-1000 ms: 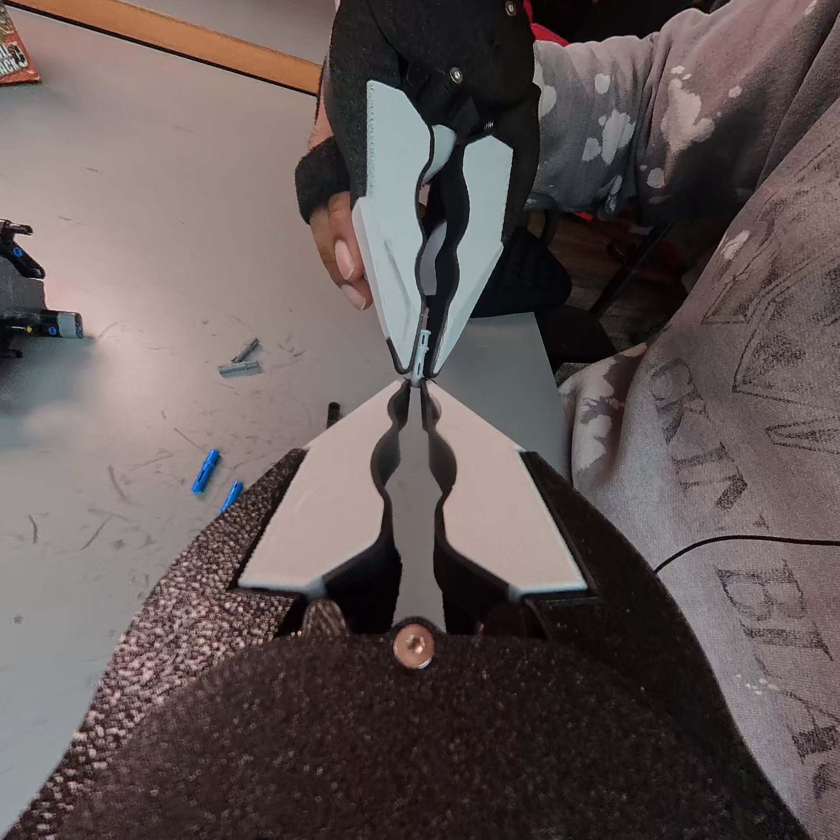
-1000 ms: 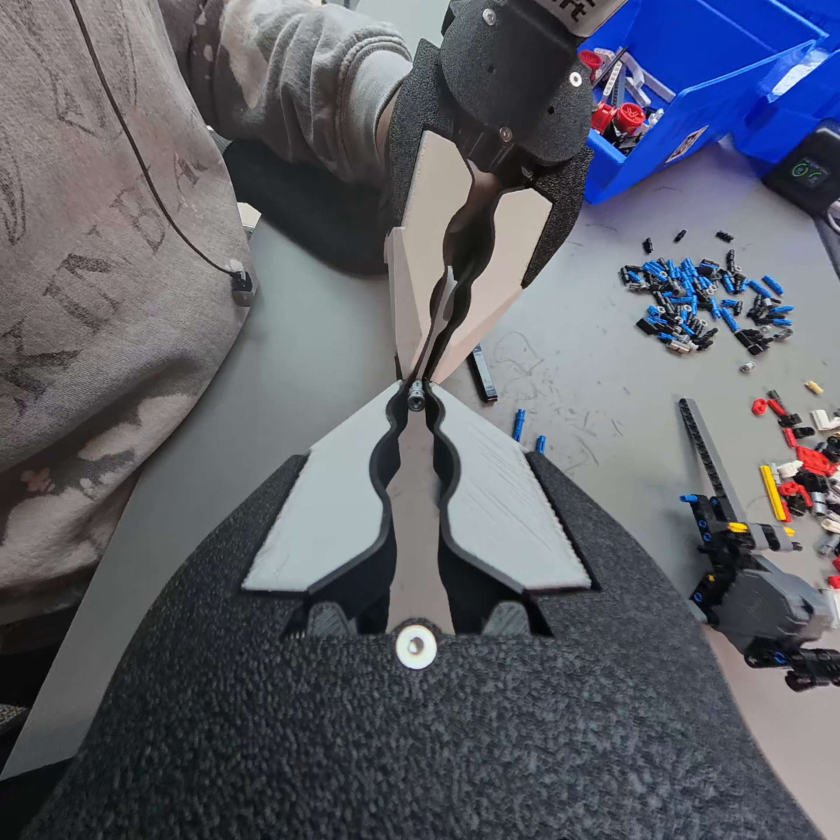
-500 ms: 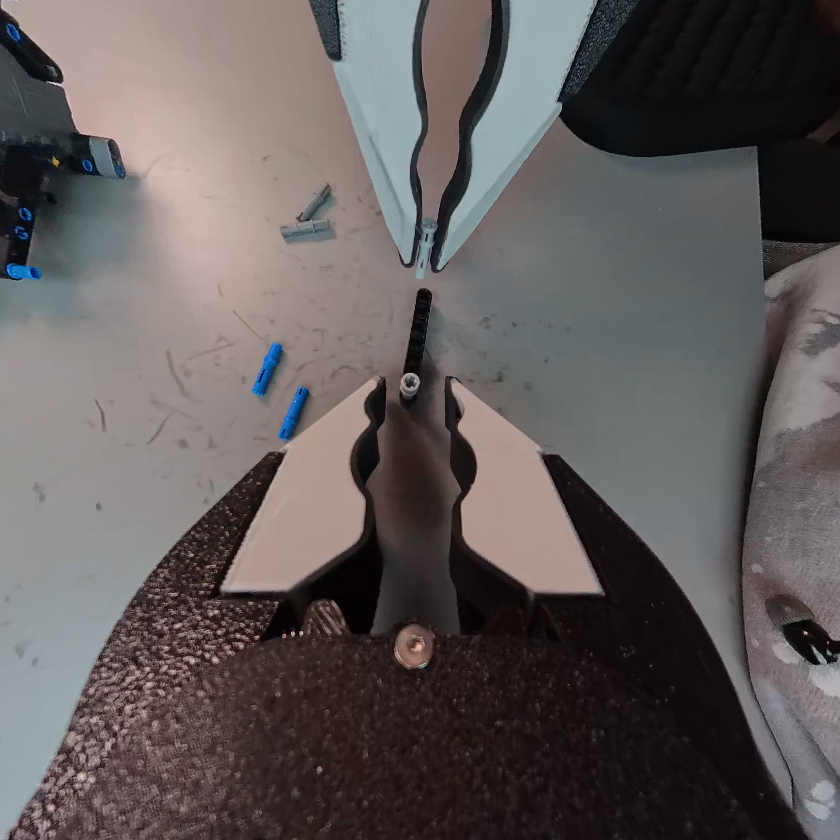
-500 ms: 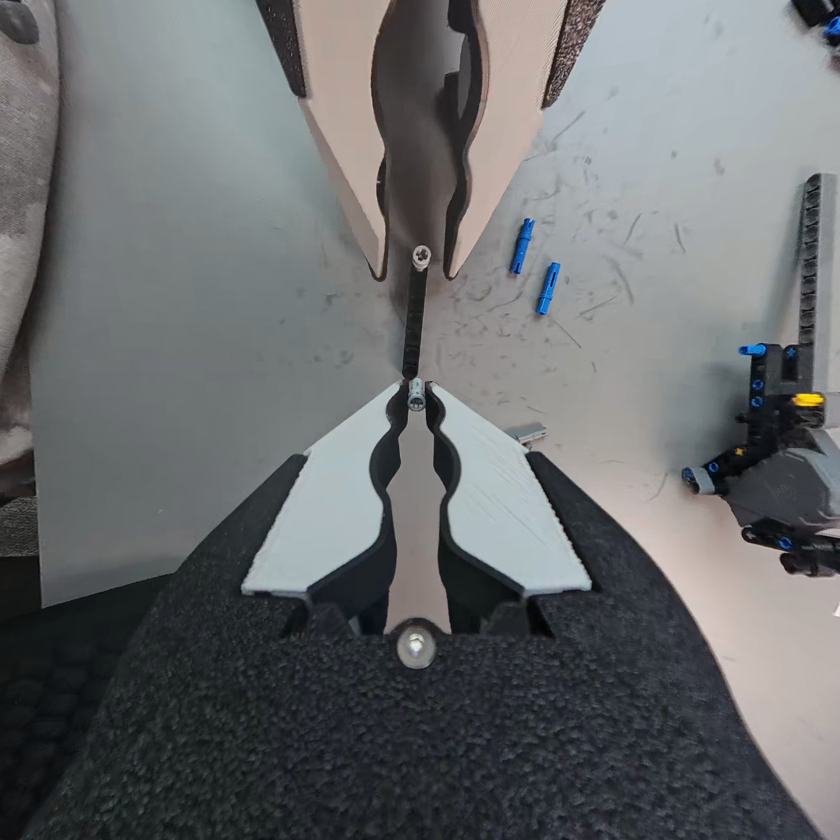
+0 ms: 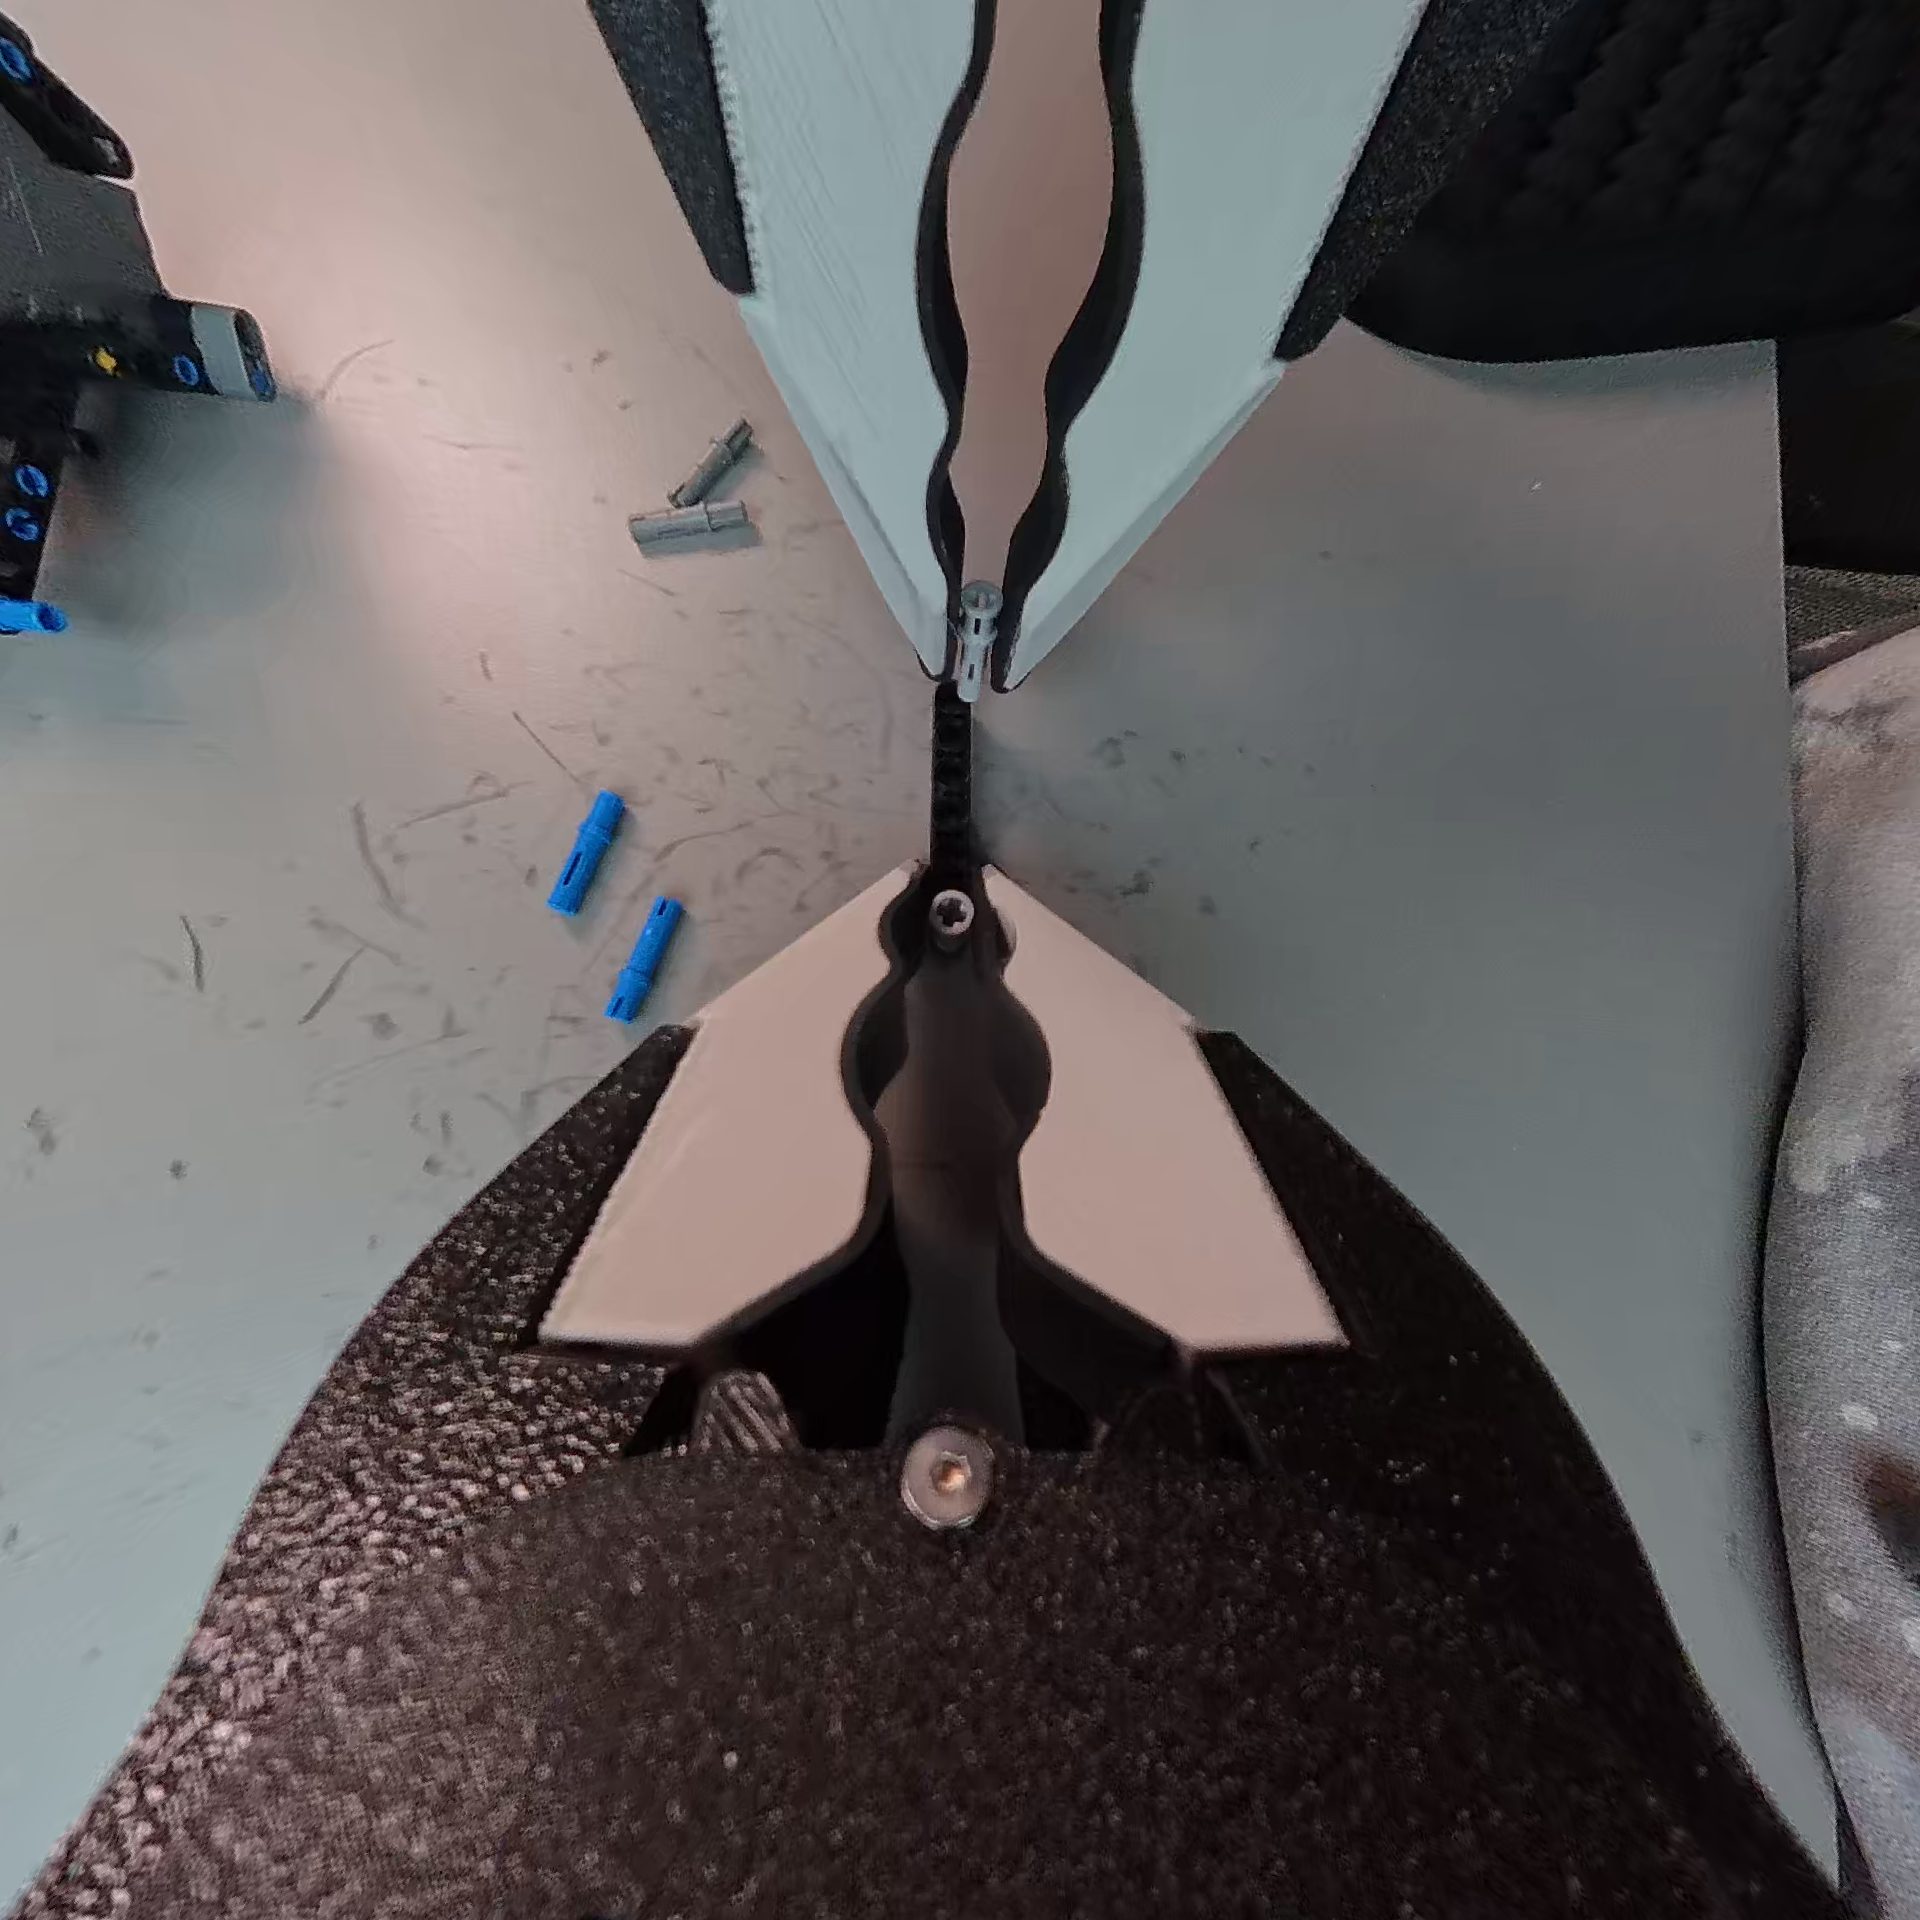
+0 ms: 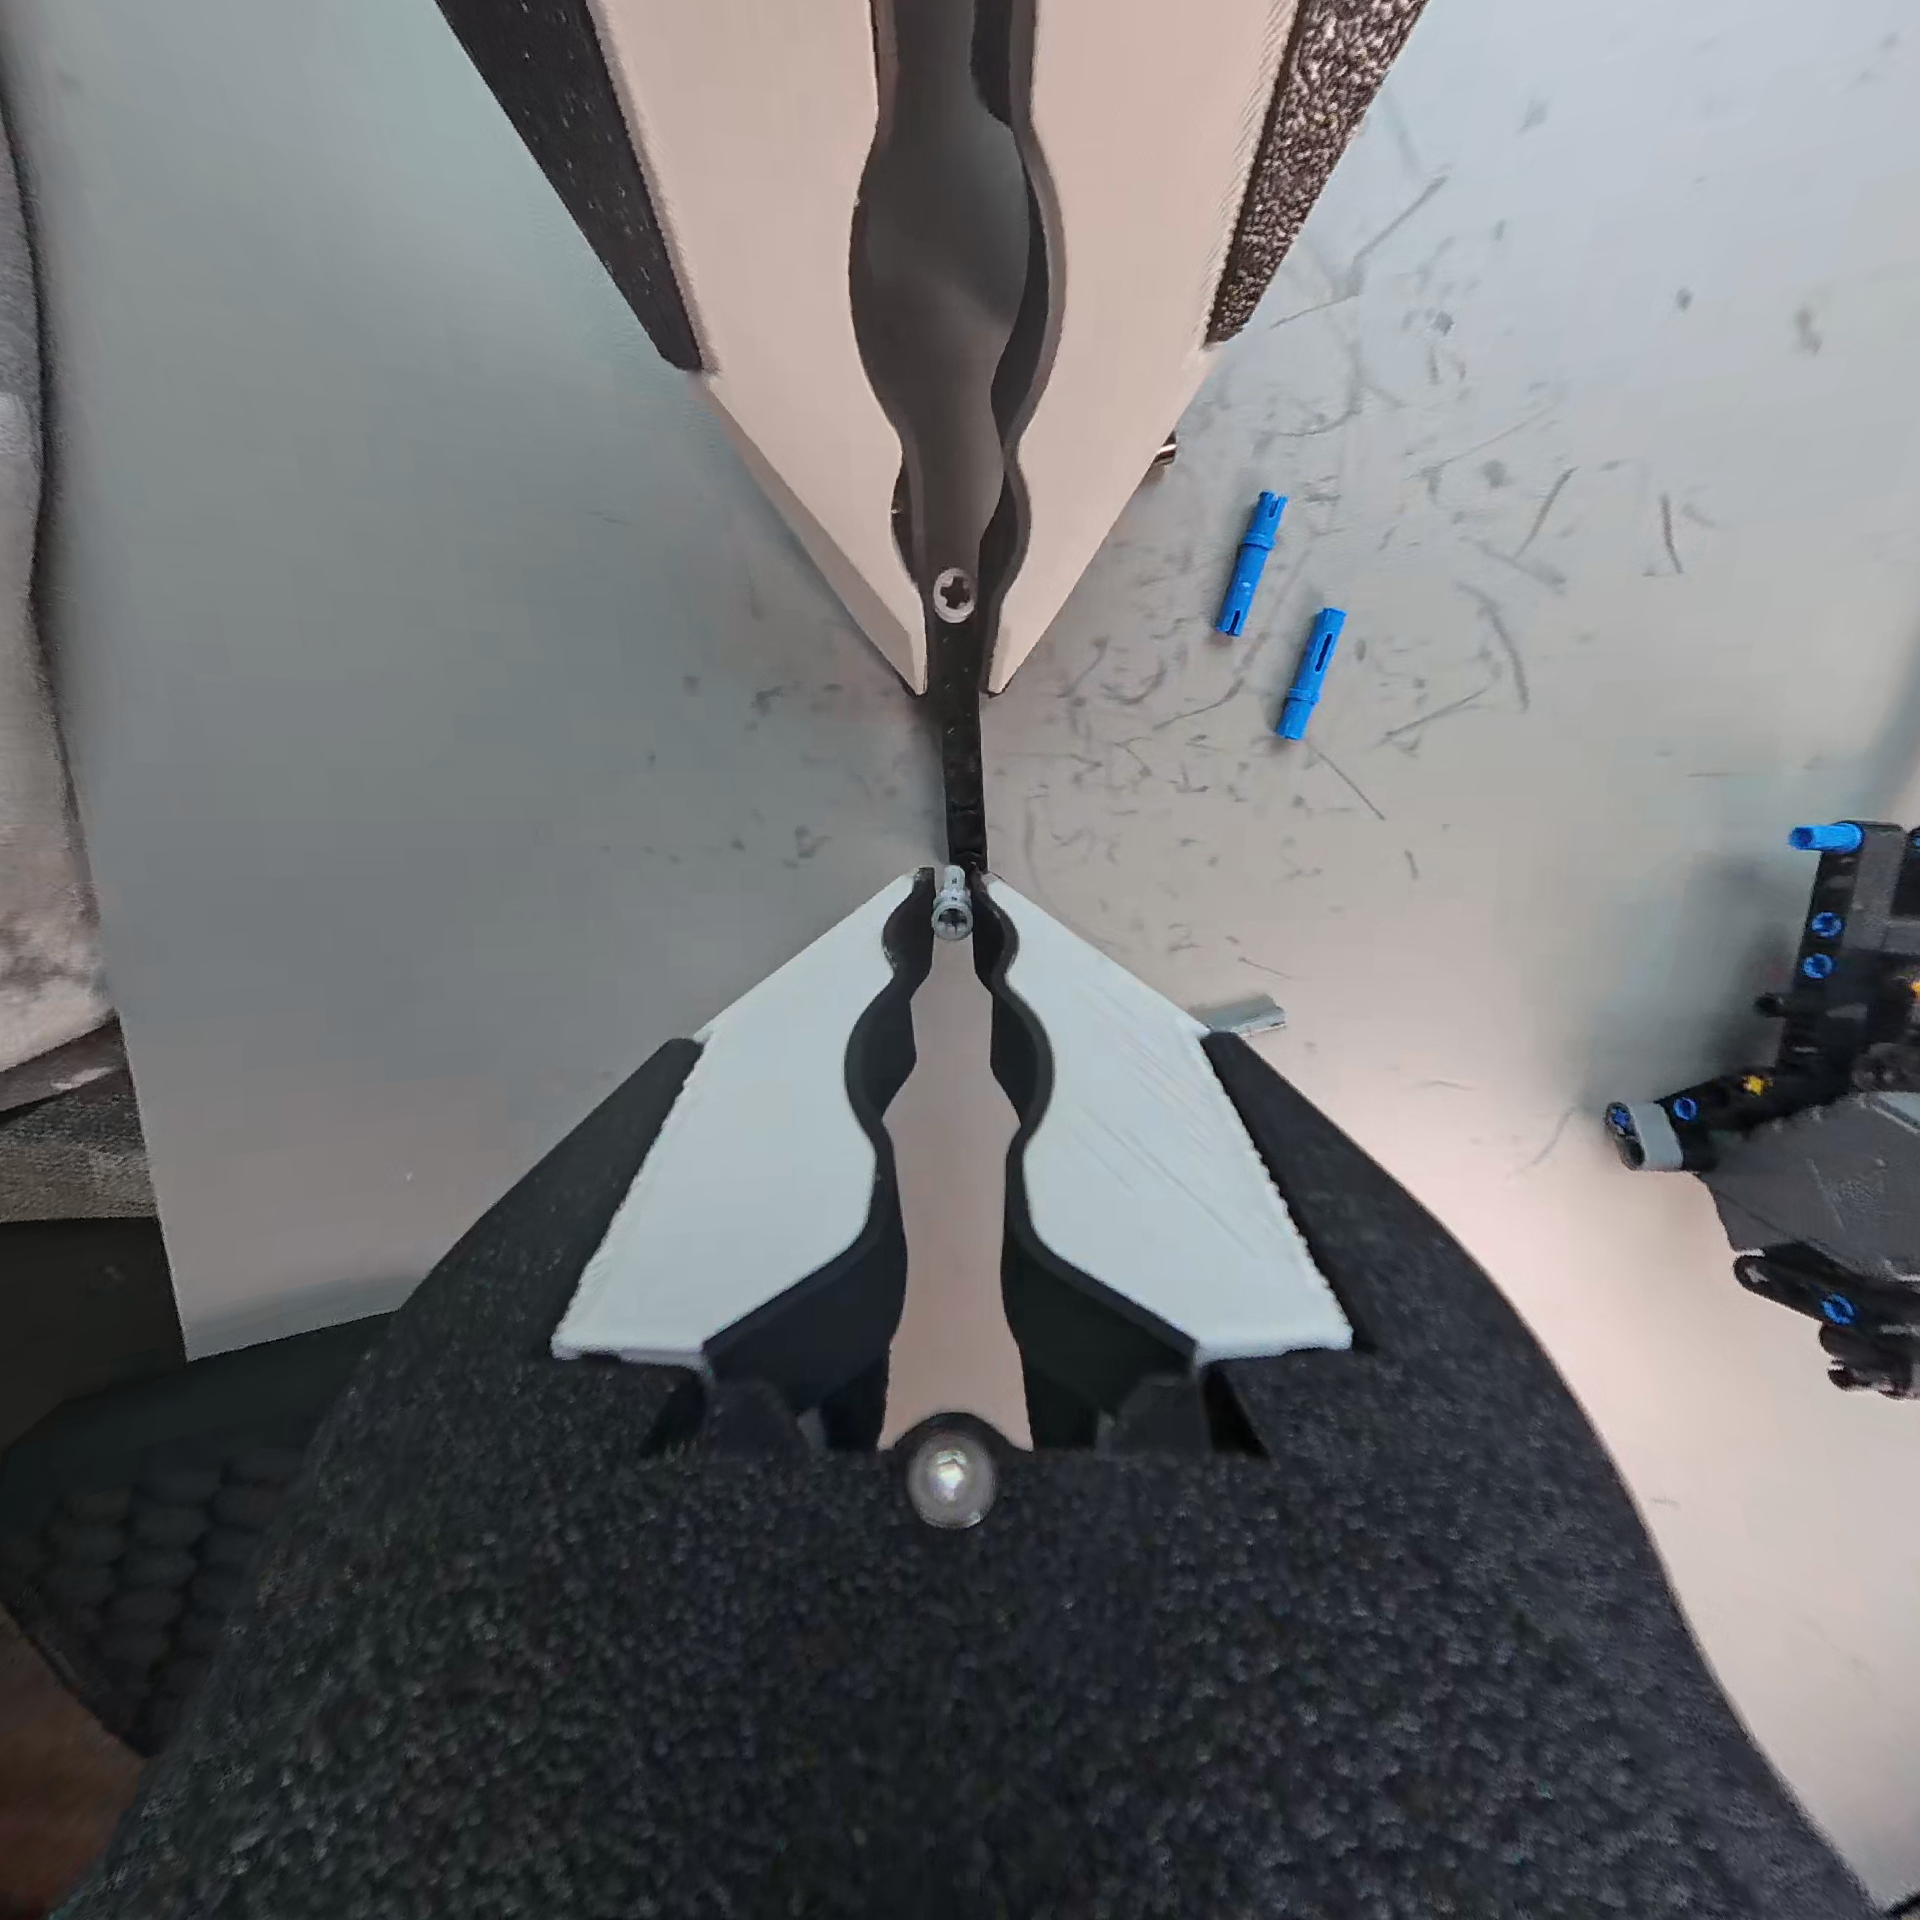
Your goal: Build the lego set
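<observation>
Black Technic beam (image 5: pixel 952 790) sits at frame centre in both wrist views, spanning the gap between the two grippers above the grey table (image 5: pixel 1403 727); whether it touches the table cannot be told. Left gripper (image 5: pixel 954 883), lower centre of its own view, is clamped on the near end of the beam, where a light grey cross-holed bush (image 5: pixel 953 914) shows between the tips. Right gripper (image 6: pixel 951 883), lower centre of its view, is pinched on a small light grey pin (image 6: pixel 950 906), whose tip is at or just touching the beam's far end; seating cannot be confirmed. Handling, judged: both parts are rigid plastic, very light, smooth enough to twist or squirt out of a tip pinch. The beam is stiff but long and thin, so holding it at one end gives leverage against the grip; a hold closer to the hole being filled would likely steady it. The pin is best held around its middle, leaving the insertion end free, and pushed square to the hole. Pose: the grippers face each other nose to nose, roughly collinear, fingers angled down at the table. Two blue pins (image 5: pixel 613 904) lie left of centre in the left view, two grey pins (image 5: pixel 696 499) above them, and the partly built model (image 6: pixel 1808 1122) at right edge of the right view.
</observation>
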### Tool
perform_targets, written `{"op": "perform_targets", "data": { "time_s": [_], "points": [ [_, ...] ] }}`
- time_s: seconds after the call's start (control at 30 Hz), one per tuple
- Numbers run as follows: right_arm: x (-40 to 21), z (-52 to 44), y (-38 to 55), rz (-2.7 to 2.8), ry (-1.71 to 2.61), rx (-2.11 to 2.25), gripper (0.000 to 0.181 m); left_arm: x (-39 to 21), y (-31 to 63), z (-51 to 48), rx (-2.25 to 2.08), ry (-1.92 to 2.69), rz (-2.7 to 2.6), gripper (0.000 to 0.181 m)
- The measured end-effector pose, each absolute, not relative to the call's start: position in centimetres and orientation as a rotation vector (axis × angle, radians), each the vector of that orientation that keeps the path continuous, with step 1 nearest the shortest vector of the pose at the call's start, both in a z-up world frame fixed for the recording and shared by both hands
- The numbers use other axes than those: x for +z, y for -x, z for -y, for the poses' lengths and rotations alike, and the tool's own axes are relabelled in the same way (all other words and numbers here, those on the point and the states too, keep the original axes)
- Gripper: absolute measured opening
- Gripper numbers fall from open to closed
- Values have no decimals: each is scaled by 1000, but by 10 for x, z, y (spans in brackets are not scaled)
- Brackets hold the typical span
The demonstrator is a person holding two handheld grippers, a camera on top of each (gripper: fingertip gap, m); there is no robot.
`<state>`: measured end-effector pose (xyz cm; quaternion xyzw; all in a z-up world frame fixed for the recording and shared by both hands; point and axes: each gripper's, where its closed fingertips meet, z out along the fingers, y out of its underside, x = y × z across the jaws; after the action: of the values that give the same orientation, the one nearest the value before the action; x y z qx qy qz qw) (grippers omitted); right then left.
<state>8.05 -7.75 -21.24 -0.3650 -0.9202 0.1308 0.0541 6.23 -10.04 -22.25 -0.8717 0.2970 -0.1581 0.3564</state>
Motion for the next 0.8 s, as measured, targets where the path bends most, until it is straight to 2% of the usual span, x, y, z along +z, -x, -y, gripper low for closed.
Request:
{"op": "perform_targets", "data": {
  "time_s": [0.8],
  "points": [
    [-215, 76, -79, 2871, 1005, 257, 6, -223, -63, 101, -443, 2261, -717, 8]
  ]
}}
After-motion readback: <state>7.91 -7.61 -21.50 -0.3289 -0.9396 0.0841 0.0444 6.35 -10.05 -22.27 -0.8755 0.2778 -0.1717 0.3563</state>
